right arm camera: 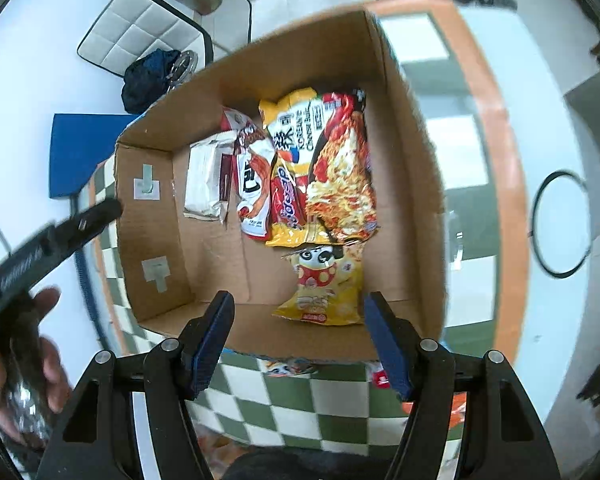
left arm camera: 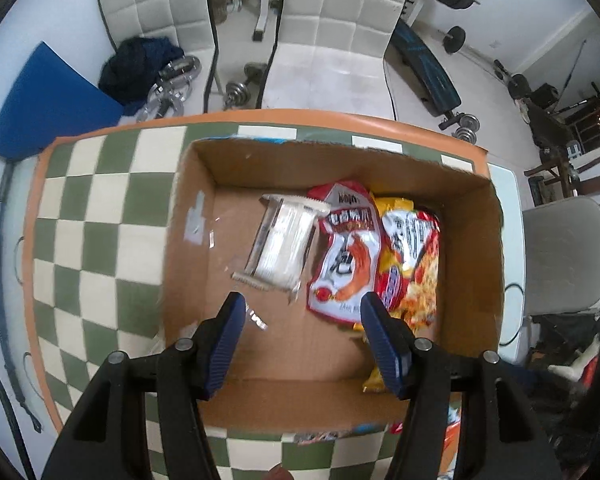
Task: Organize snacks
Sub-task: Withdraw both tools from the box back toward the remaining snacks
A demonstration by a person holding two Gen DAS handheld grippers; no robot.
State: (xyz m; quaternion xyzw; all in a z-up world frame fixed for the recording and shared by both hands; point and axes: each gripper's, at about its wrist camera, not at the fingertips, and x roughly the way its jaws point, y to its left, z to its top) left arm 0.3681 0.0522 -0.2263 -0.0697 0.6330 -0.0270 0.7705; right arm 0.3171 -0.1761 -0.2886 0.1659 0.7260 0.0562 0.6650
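Left wrist view: the left gripper [left arm camera: 302, 340] sits at 6 o'clock, jaws spread, nothing between the blue pads, pointing steeply down into the cardboard box [left arm camera: 476, 264]. Beyond the fingertips, on the box floor near centre, lies a white packet [left arm camera: 282, 246]. Just beside it at 3 o'clock lies a red-and-white snack bag [left arm camera: 342, 256], its edge overlapping the yellow-and-red noodle bag [left arm camera: 414, 268] against the right wall. The box rests on a green-and-cream checkered cloth [left arm camera: 100, 216]. At 12 o'clock, past the table edge, stand two white padded chairs [left arm camera: 340, 40].

Right wrist view: the right gripper [right arm camera: 298, 336] is at 6 o'clock, jaws spread and empty, above the near box wall. Directly ahead, on the box floor, lies a yellow bag with a panda figure [right arm camera: 324, 288]. Beyond it the noodle bag, the red-and-white bag and the white packet lie side by side, touching. At 9 o'clock a hand [right arm camera: 24, 364] holds the other gripper's handle; its jaws are blurred here. A snack wrapper [right arm camera: 290, 367], possibly more than one, lies on the cloth under the near box wall.
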